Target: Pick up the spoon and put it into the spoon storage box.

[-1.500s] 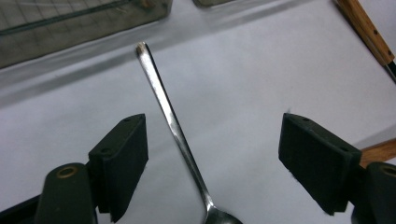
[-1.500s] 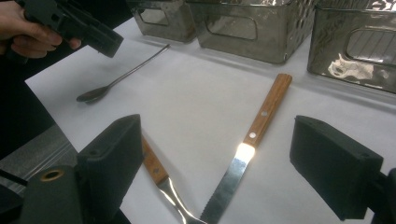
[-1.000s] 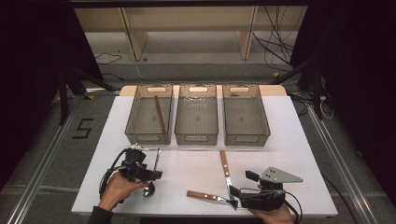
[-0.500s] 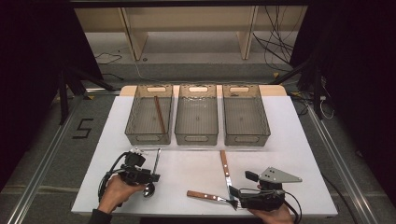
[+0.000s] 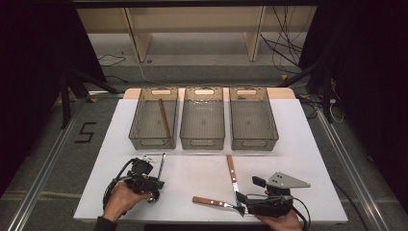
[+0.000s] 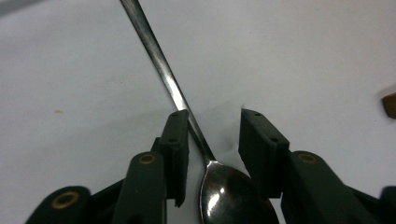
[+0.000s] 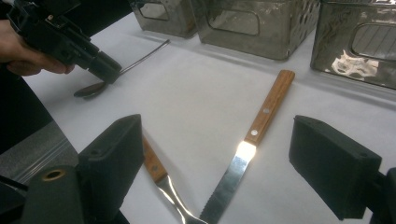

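A large "5" (image 5: 85,132) was marked on the floor left of the white tabletop (image 5: 298,144). Near the tabletop's front-left corner, the left tongs (image 6: 212,140) stood spread around a spoon (image 6: 187,112) lying flat. The right tongs (image 7: 243,168), spread wide, hovered at the front edge over a wooden-handled knife (image 7: 261,121), with bare tabletop between.

3 bins (image 5: 202,118), knife (image 5: 232,171), fork (image 5: 214,202).

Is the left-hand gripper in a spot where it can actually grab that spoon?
Probably yes. The left gripper has its jaws open on either side of the spoon, just where handle meets bowl. One jaw sits close against the handle, the other a little off. Nothing lies between them on the white table.
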A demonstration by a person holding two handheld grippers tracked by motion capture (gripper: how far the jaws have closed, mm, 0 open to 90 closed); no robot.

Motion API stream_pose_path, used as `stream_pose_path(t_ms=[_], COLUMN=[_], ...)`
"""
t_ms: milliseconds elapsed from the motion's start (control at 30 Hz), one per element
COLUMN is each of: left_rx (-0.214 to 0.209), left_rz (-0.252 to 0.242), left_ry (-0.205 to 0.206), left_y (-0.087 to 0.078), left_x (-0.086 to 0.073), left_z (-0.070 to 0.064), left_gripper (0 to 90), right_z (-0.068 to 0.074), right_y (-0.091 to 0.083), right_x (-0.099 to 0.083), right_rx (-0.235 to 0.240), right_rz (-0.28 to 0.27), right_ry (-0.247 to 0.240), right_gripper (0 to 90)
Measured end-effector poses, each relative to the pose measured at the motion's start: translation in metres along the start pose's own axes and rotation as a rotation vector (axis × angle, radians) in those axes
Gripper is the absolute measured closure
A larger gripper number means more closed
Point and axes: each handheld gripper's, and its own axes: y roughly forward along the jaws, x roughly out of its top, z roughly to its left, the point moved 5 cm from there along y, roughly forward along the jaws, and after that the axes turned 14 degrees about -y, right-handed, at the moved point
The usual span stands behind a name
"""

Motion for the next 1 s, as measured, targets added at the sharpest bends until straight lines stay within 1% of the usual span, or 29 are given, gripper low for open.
stream_pose_path(t_ms=[133, 367, 433, 467, 533, 700, 833, 1000], left_rx=[0.045, 0.073, 0.093, 0.097, 0.096, 0.073, 0.073, 0.039], left_rz=[-0.016, -0.035, -0.035, -0.035, -0.043, -0.044, -0.048, -0.041], left_ry=[0.024, 0.04, 0.059, 0.063, 0.061, 0.044, 0.043, 0.026], left_y=[0.0007, 0.0013, 0.0014, 0.0015, 0.0017, 0.0013, 0.0011, 0.0008], left_x=[-0.0012, -0.0022, -0.0026, -0.0029, -0.0028, -0.0015, -0.0012, -0.0003], left_z=[-0.0023, -0.0028, -0.0043, -0.0048, -0.0047, -0.0013, 0.0001, 0.0033], left_gripper=[69.0, 74.7, 75.3, 75.6, 77.0, 80.4, 85.0, 85.3], right_z=[0.0012, 0.0033, 0.0024, 0.0021, 0.0025, 0.0036, 0.002, 0.0016], right_y=[-0.0003, 0.0025, 0.0023, 0.0023, 0.0021, 0.0019, 0.0009, 0.0012], right_x=[0.0006, 0.0007, 0.0007, 0.0008, 0.001, 0.0008, 0.0008, 0.0001], right_rx=[0.001, 0.001, -0.001, -0.002, -0.001, 0.003, -0.001, 0.0], right_rz=[-0.002, 0.012, 0.011, 0.009, 0.009, 0.011, 0.006, 0.008], right_ry=[-0.002, -0.008, -0.009, -0.008, -0.007, -0.009, -0.008, -0.003], right_gripper=[18.7, 19.0, 19.2, 19.3, 19.4, 19.6, 19.8, 20.0])
